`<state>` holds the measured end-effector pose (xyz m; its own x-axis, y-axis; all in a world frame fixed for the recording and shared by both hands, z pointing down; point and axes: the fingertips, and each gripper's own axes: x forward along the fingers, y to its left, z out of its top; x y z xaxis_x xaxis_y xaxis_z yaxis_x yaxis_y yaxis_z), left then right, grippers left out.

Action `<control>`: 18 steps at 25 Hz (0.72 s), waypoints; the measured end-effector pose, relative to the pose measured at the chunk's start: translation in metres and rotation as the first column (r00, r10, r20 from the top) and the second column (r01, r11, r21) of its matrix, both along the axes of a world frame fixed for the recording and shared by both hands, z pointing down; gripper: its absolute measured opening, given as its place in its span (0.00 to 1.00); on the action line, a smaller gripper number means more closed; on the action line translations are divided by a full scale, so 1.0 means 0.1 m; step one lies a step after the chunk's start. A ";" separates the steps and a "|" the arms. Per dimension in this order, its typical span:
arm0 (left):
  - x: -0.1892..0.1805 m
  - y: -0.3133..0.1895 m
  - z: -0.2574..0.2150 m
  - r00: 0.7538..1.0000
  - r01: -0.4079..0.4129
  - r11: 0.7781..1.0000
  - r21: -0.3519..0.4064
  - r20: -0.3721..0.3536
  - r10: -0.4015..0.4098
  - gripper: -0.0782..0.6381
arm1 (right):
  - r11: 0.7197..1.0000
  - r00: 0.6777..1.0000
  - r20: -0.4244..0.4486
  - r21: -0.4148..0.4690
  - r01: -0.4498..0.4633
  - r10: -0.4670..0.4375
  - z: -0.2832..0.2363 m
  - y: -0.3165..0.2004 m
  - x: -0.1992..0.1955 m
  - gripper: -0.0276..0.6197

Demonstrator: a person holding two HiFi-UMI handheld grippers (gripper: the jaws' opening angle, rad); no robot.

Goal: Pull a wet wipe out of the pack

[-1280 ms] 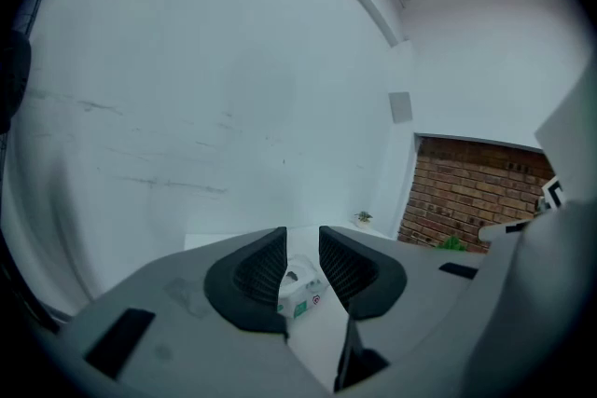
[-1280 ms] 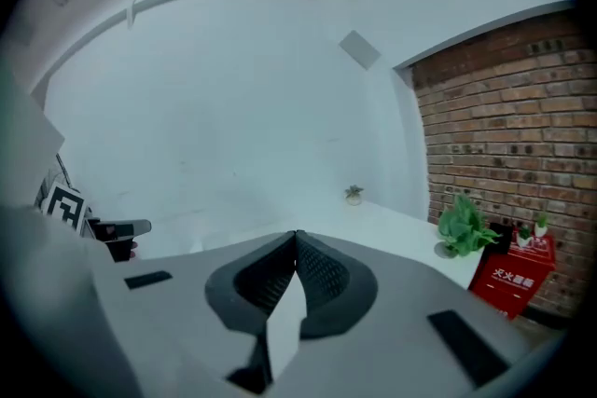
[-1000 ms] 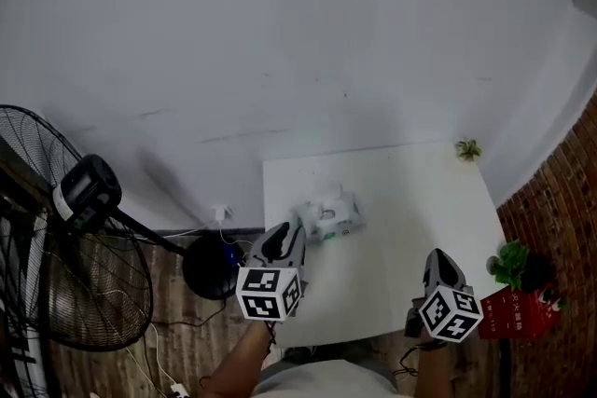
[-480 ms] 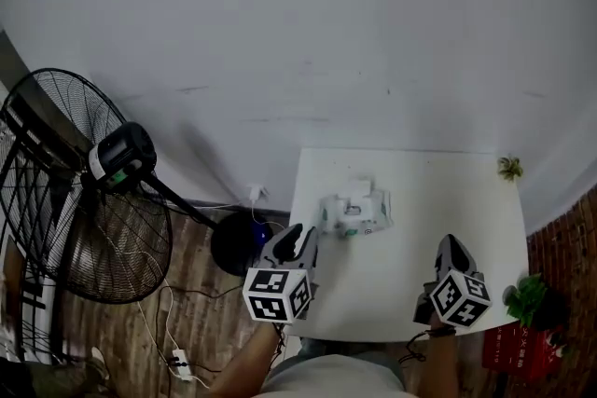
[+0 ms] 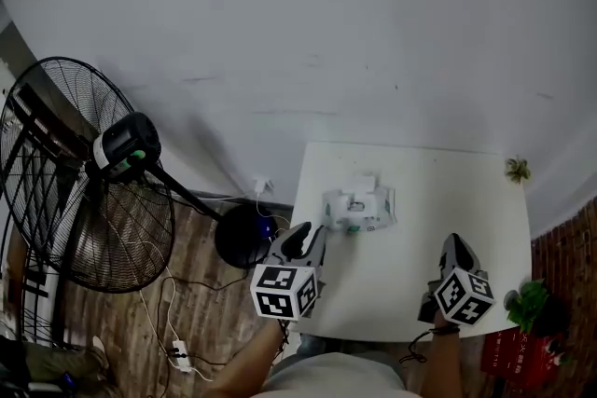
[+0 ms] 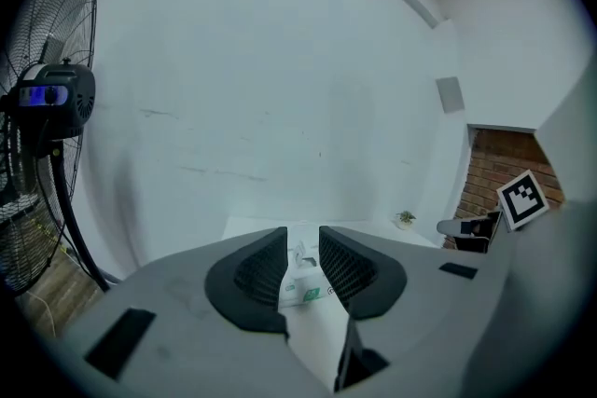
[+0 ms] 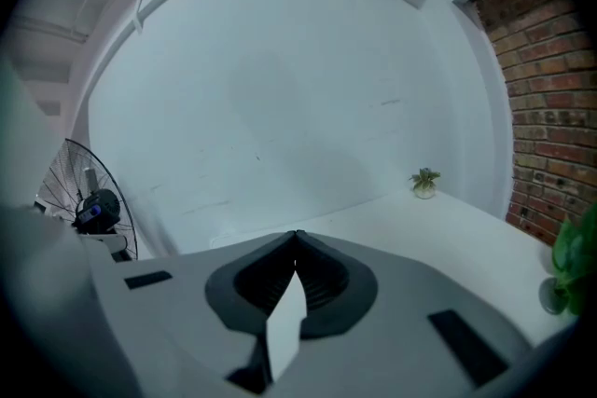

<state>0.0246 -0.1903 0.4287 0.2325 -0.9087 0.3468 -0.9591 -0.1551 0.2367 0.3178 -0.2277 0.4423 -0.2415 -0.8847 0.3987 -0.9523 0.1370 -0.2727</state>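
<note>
A white and green wet wipe pack [image 5: 358, 208] lies on the white table [image 5: 466, 200], toward its far left, with a white flap or wipe standing up on top. Between the left jaws the pack [image 6: 306, 286] shows a short way ahead. My left gripper [image 5: 305, 242] hovers near the table's left front edge, just short of the pack, open with a narrow gap and nothing in it. My right gripper [image 5: 456, 249] sits at the front right of the table, jaws shut together and empty. The pack does not show in the right gripper view.
A large black standing fan [image 5: 93, 191] and its round base [image 5: 244, 238] stand on the wood floor left of the table. Cables and a power strip [image 5: 177, 349] trail on the floor. A tiny potted plant [image 5: 517, 169] sits at the table's far right corner; brick wall and a green plant [image 5: 532, 303] are at right.
The head view has swung left, bringing more of the fan into view. Both grippers hold roughly the same places relative to the table and pack.
</note>
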 end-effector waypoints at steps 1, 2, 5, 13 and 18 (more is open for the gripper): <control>0.04 -0.02 0.01 1.000 -0.011 1.000 -0.003 0.004 0.011 0.25 | 1.000 1.000 0.007 -0.005 -0.007 0.008 0.02 0.00 0.03 0.04; 0.07 -0.03 0.01 1.000 -0.022 1.000 -0.008 0.006 0.022 0.25 | 1.000 1.000 0.012 -0.010 -0.013 0.013 0.05 -0.01 0.05 0.04; 0.19 -0.07 0.04 0.998 -0.055 0.998 -0.024 0.001 0.055 0.25 | 1.000 1.000 0.012 -0.021 -0.014 0.014 0.12 -0.02 0.09 0.04; 0.51 -0.22 0.28 0.988 -0.145 0.985 -0.093 0.033 0.149 0.25 | 0.995 0.998 0.027 -0.088 -0.049 0.051 0.48 -0.09 0.35 0.04; 0.72 -0.39 0.42 0.974 -0.211 0.970 -0.121 0.061 0.220 0.25 | 0.990 0.998 0.027 -0.131 -0.056 0.060 0.73 -0.15 0.49 0.04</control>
